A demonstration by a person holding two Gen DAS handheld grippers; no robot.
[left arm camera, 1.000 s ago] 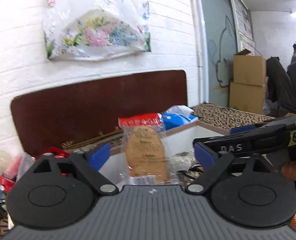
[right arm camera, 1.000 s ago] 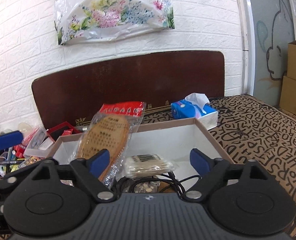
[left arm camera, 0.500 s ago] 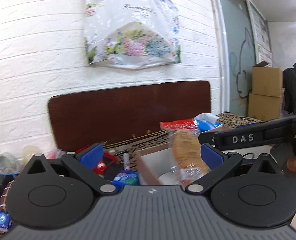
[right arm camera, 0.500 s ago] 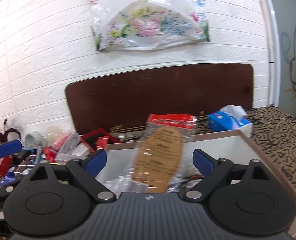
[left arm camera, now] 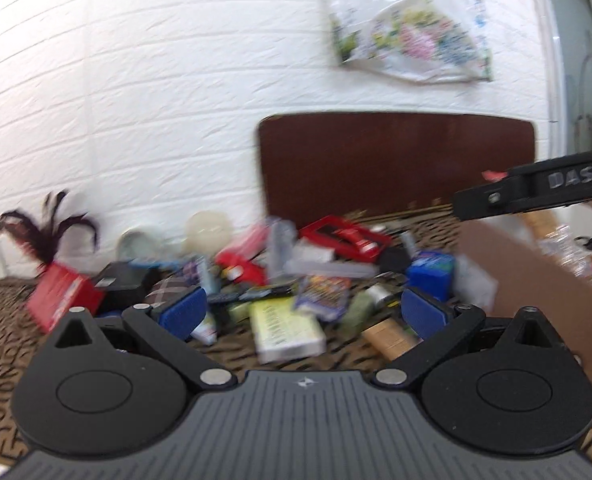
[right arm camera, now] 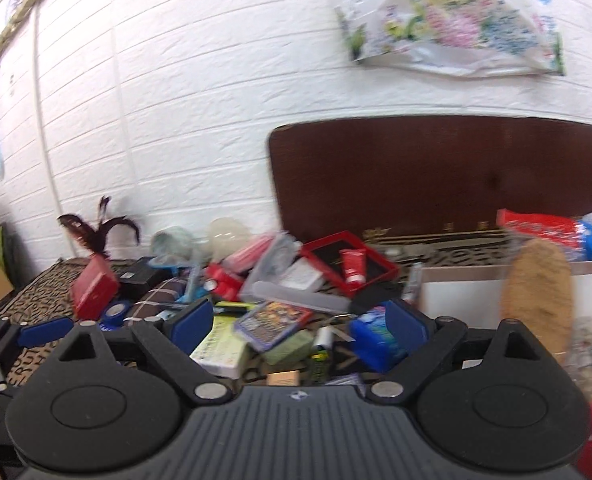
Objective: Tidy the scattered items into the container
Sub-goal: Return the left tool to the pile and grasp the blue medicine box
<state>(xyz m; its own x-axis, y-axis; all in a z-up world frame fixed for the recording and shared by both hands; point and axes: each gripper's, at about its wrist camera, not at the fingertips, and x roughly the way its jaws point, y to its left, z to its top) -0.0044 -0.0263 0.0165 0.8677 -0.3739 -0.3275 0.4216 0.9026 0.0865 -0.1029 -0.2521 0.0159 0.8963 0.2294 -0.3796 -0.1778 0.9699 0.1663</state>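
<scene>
A pile of scattered items lies on the patterned cloth: a pale green box, a colourful card pack, a blue box and a red tray. My left gripper is open and empty above the pile. My right gripper is open and empty over the same pile, with the green box and blue box under it. The cardboard container stands on the right; its white inside holds a bagged insole.
A dark red board leans on the white brick wall behind the pile. A floral plastic bag hangs on the wall. A red box and a dark feather lie at the left. The right gripper's arm crosses the left view.
Both grippers have swung left from over the container to over the scattered pile. The bagged insole now stands in the container at the right edge. The views are blurred by motion.
</scene>
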